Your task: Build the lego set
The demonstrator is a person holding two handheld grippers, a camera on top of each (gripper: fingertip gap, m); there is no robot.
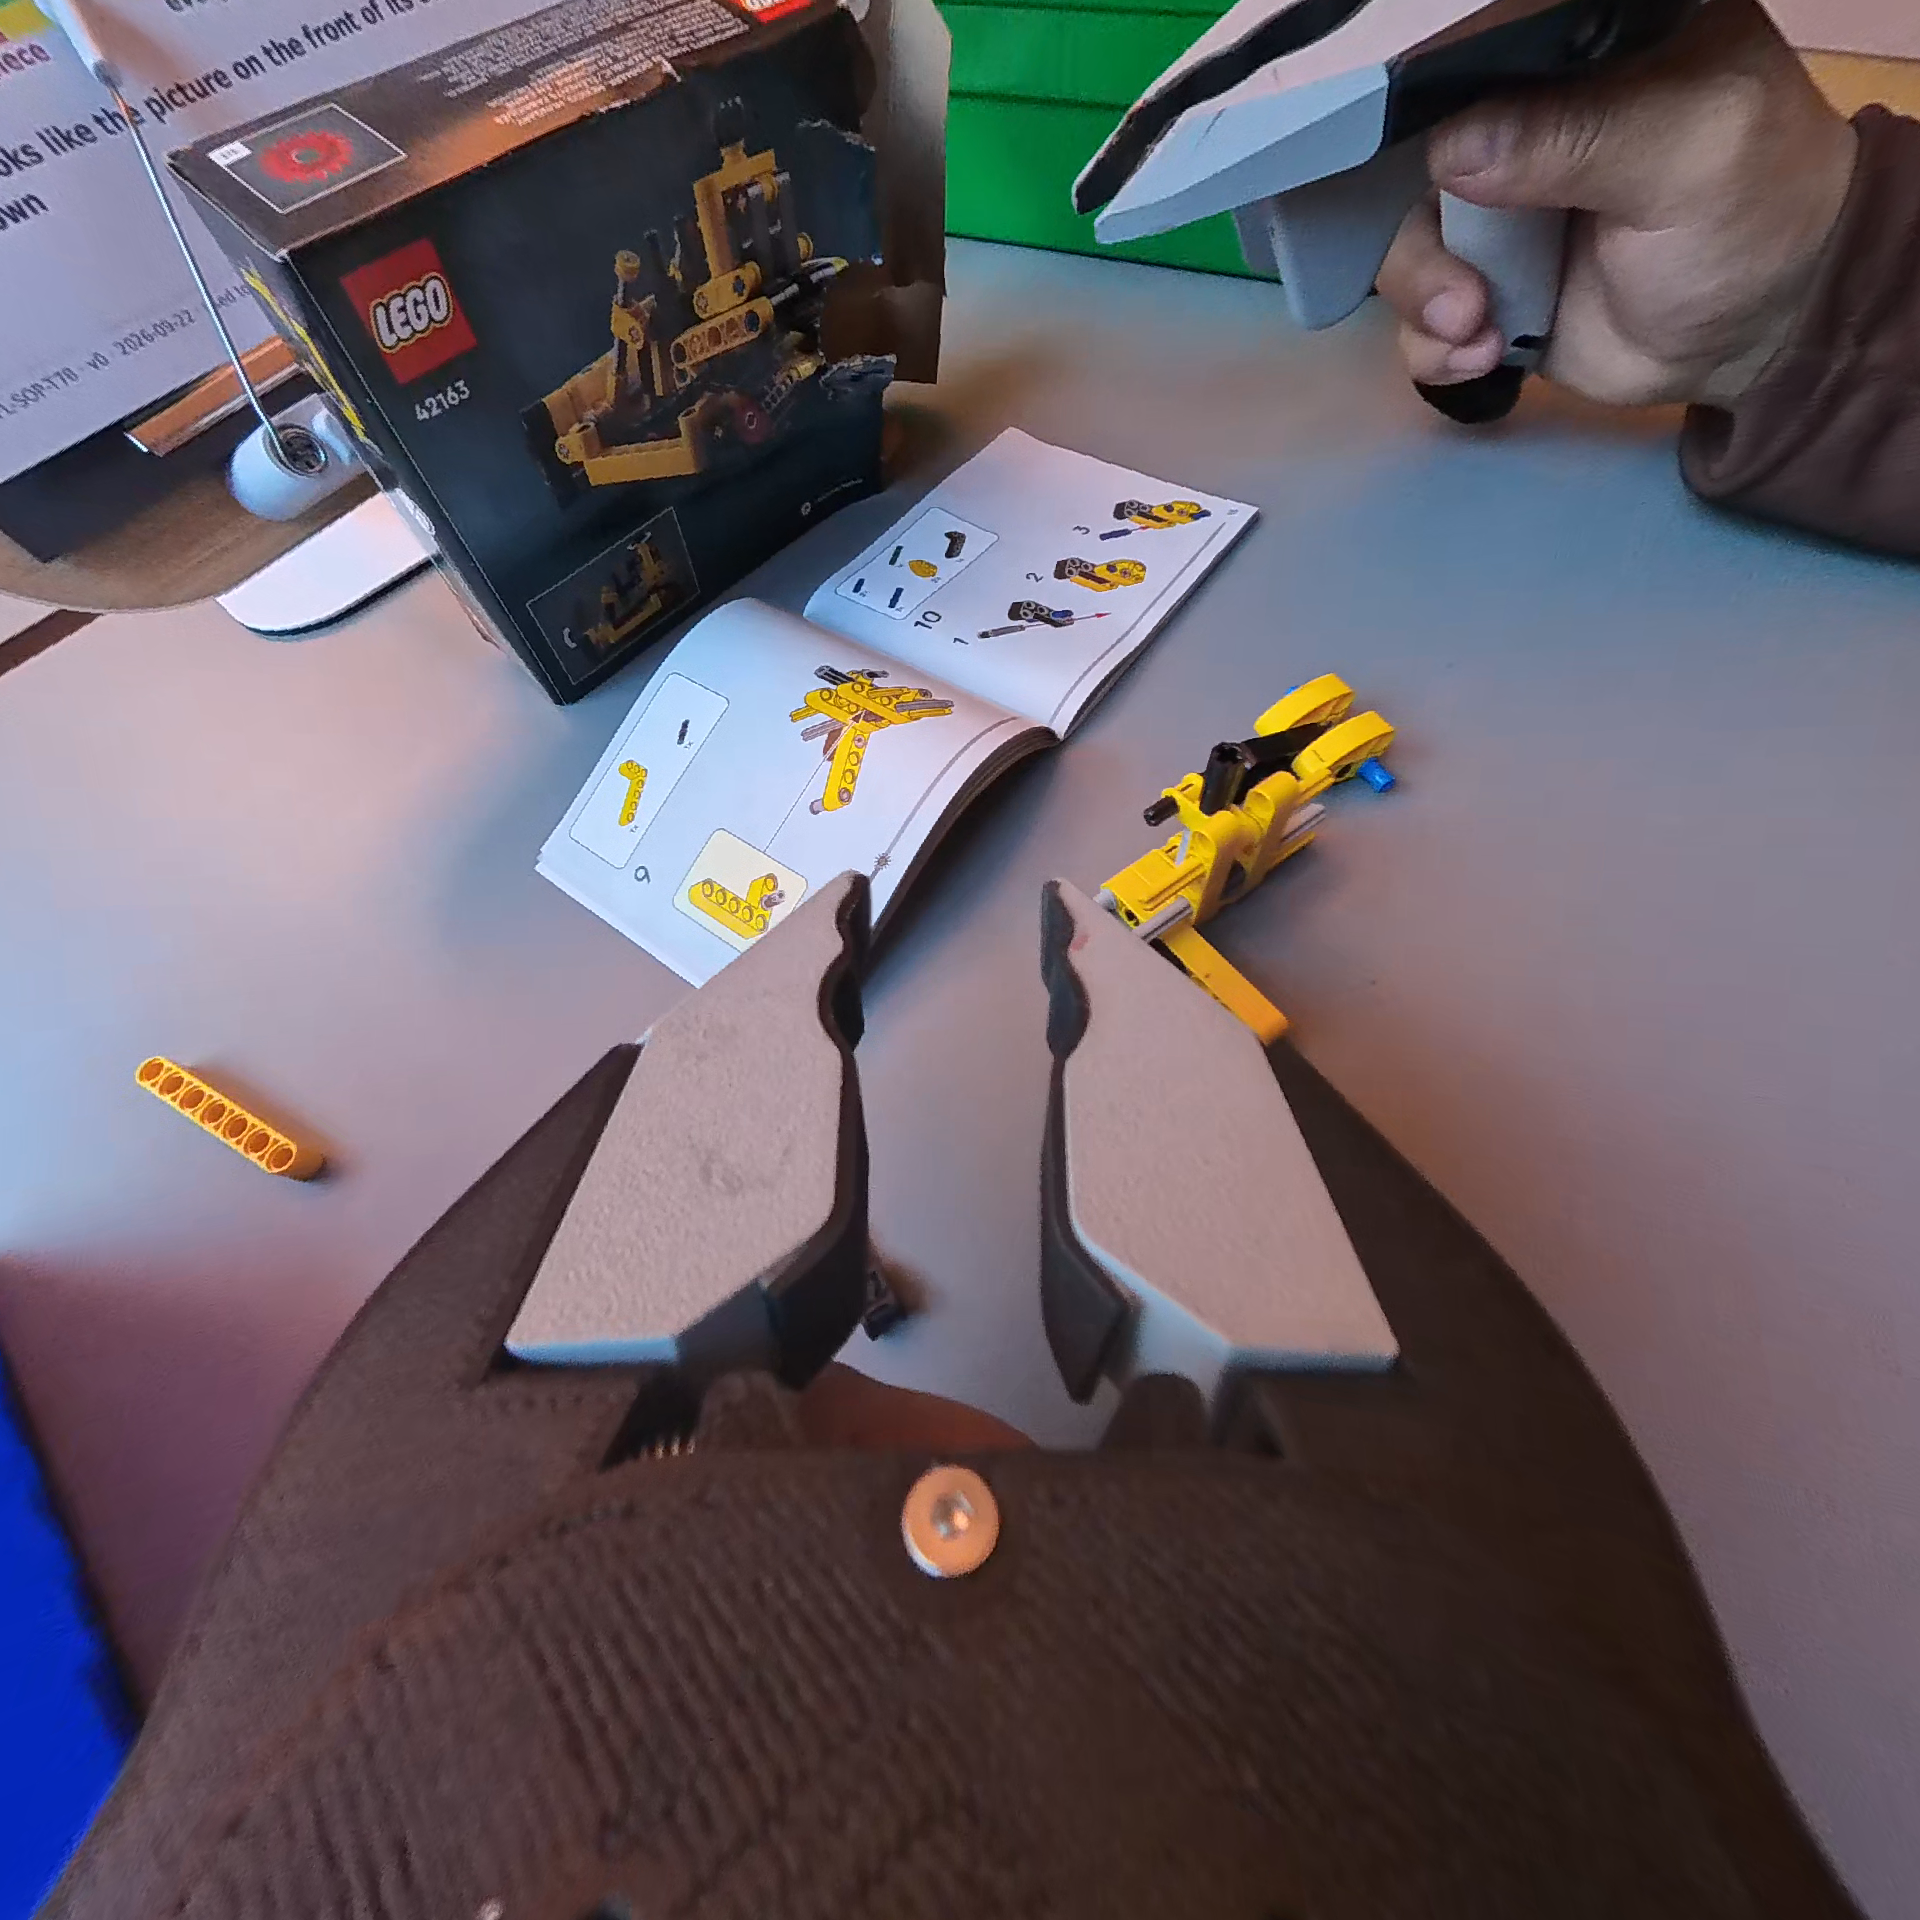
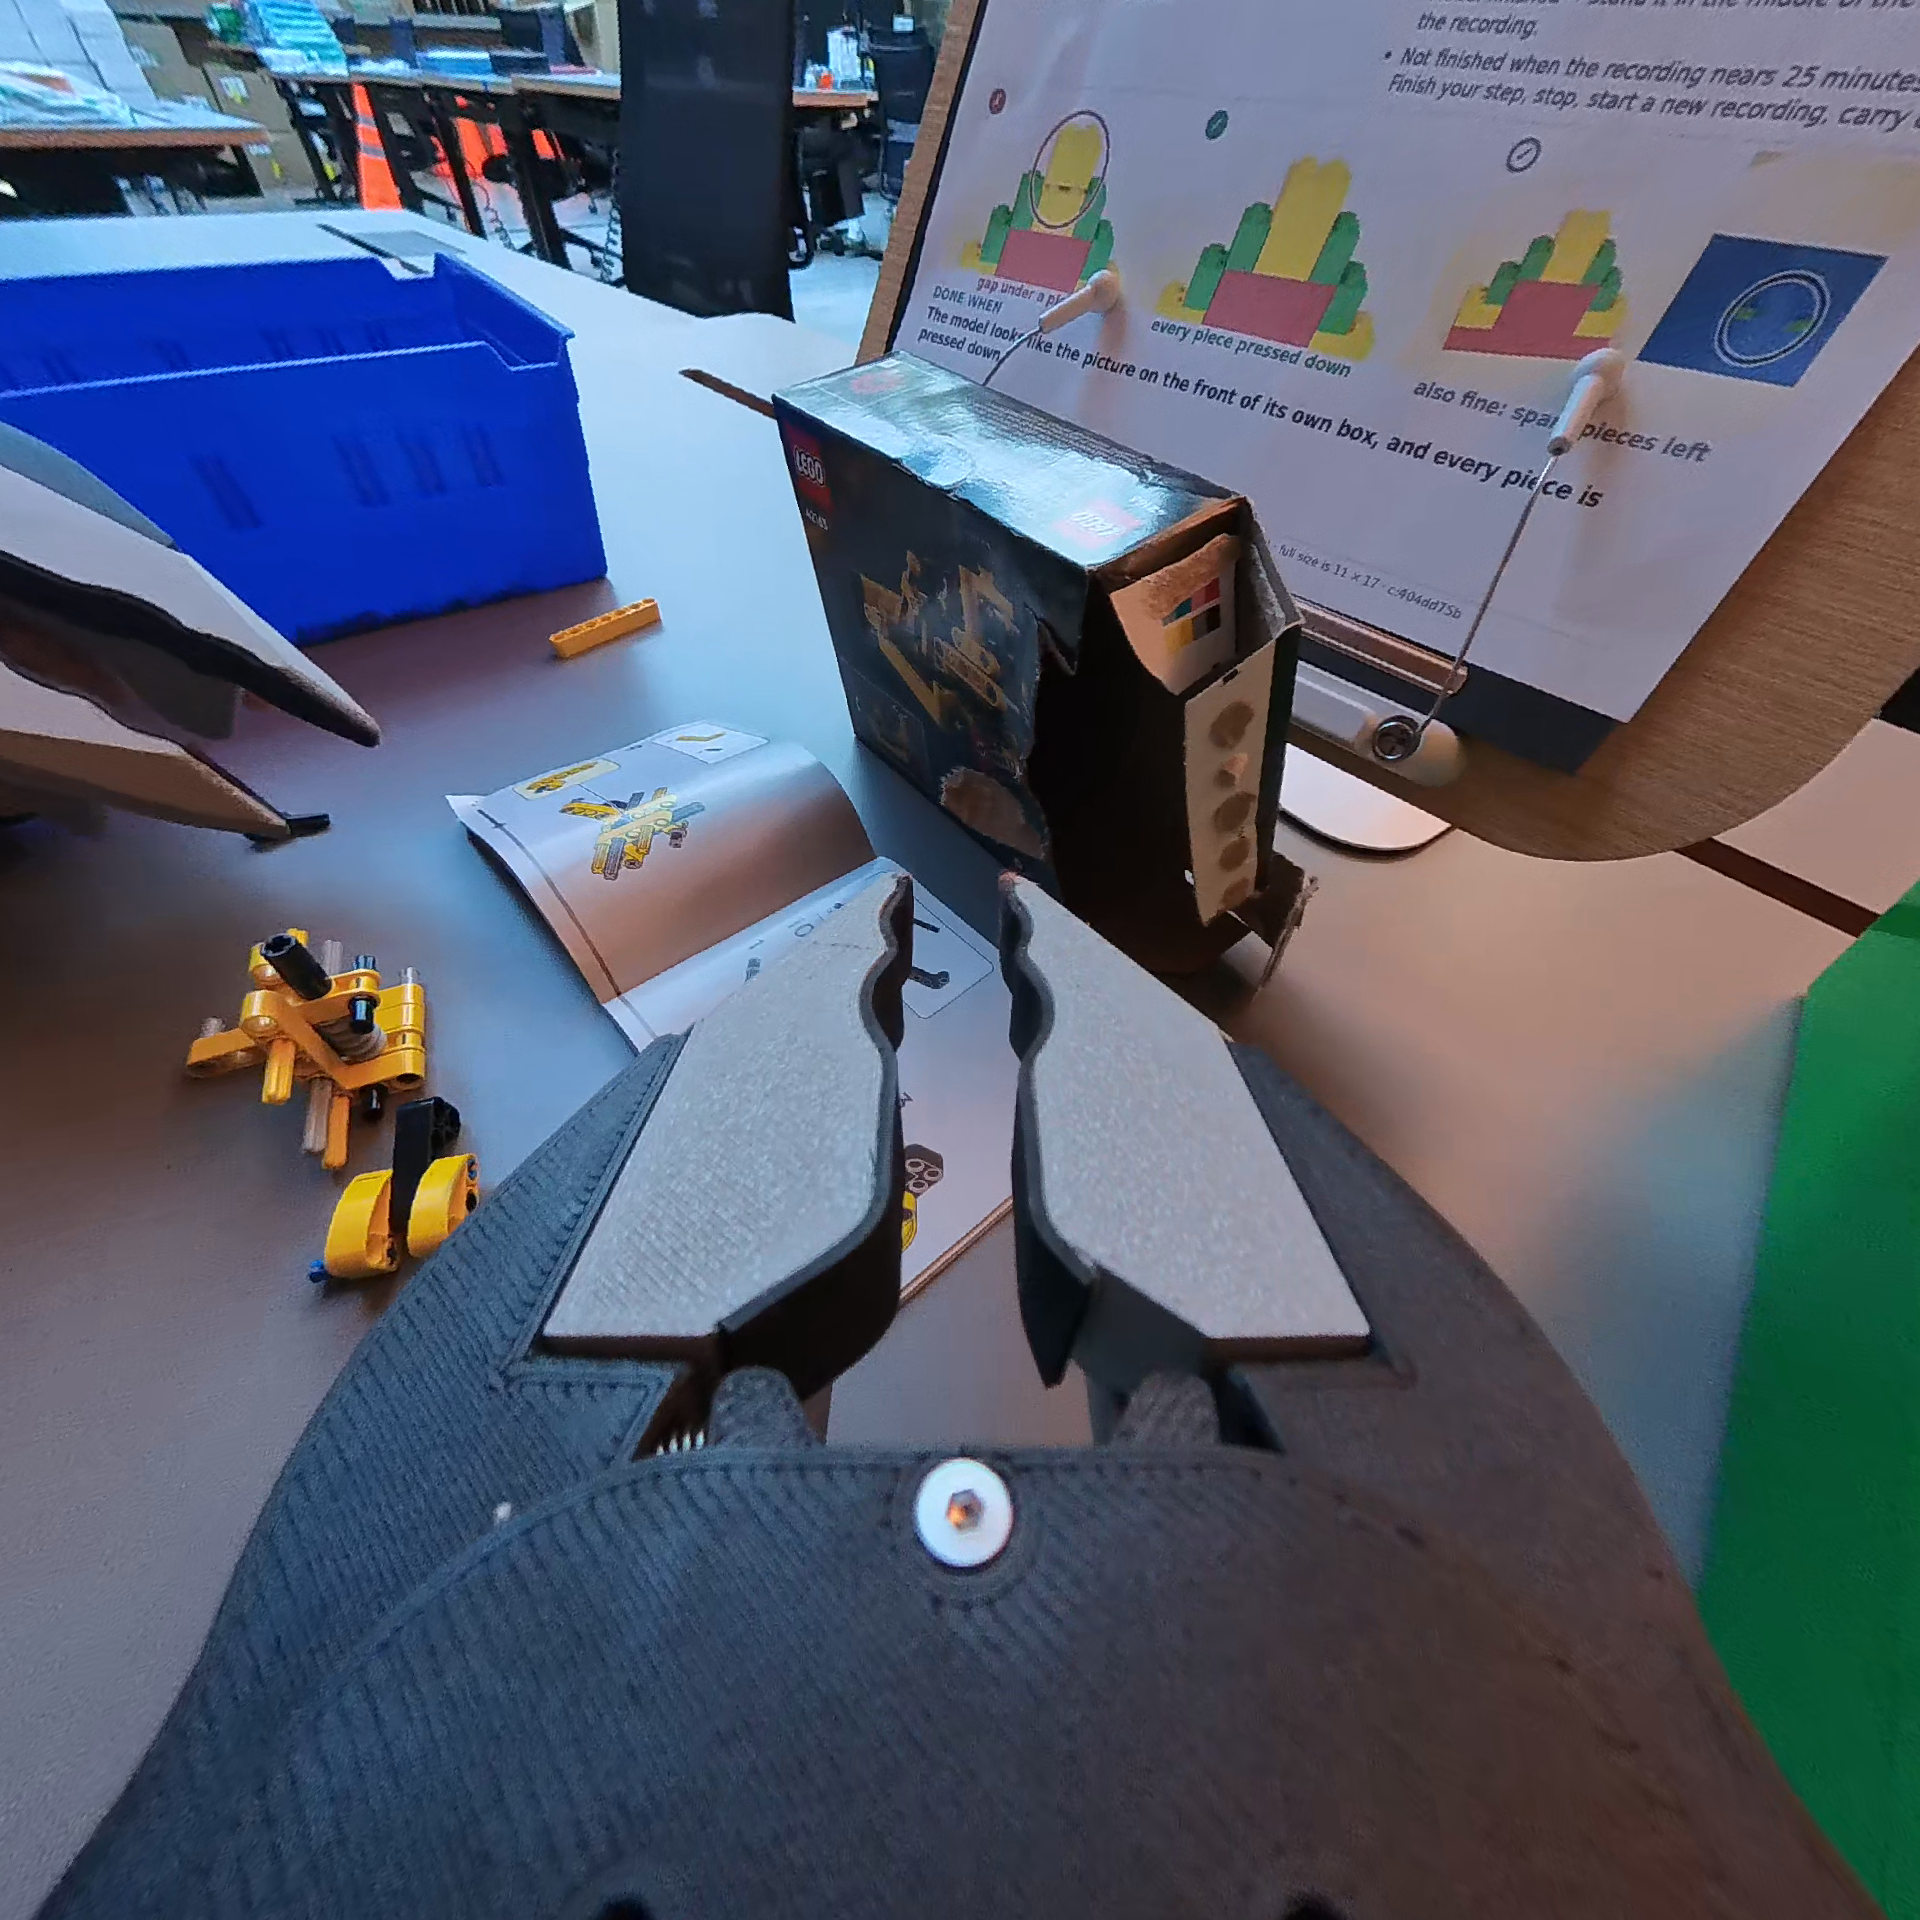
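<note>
Hovering left tool [image 1: 956, 894] spread, right tool [image 2: 956, 894] spread, logo-printed black set box [image 1: 582, 364], open booklet [image 1: 904, 707].

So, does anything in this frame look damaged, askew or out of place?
Yes: the black cardboard set box is ragged along its front edge, and its end flap hangs open with torn card showing. One long yellow holed beam lies alone, apart from the yellow part-built model. Both grippers are open and empty.

- We see a workshop-like hall: rows of long benches [image 2: 665, 88] piled with boxes.
- We note an orange cone [image 2: 374, 151] and a blue storage bin [image 2: 312, 447].
</note>
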